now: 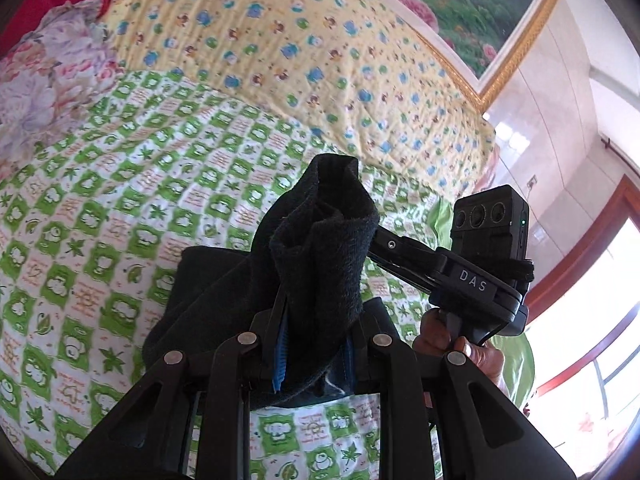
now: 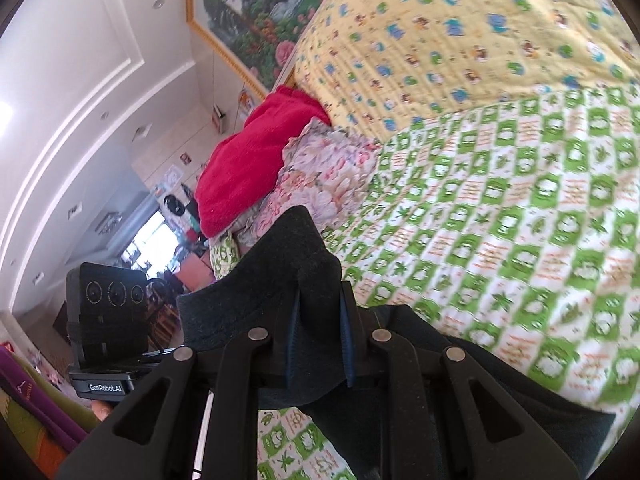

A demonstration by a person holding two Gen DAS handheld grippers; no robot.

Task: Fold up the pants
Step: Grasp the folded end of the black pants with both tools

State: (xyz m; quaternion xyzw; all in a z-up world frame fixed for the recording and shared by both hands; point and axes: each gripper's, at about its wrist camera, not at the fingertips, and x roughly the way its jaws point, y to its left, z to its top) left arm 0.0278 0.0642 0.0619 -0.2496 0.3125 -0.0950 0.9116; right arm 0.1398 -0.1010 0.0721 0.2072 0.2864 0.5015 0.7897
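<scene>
Your left gripper (image 1: 316, 344) and right gripper (image 2: 320, 344) each pinch a bunched edge of the dark pants (image 1: 320, 240), lifted above the green-checked quilt (image 1: 100, 240); keep both grips level and draw the cloth taut before laying it flat

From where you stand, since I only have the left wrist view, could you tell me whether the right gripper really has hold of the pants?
Observer: Yes, the right gripper is shut on a bunched fold of the dark pants.
Operator: Thank you; does any cloth trail down?
Observer: It does, hanging toward the green checked bedspread.
Operator: Anything beyond that end?
Observer: A red blanket lies on a flowered cloth.
</scene>
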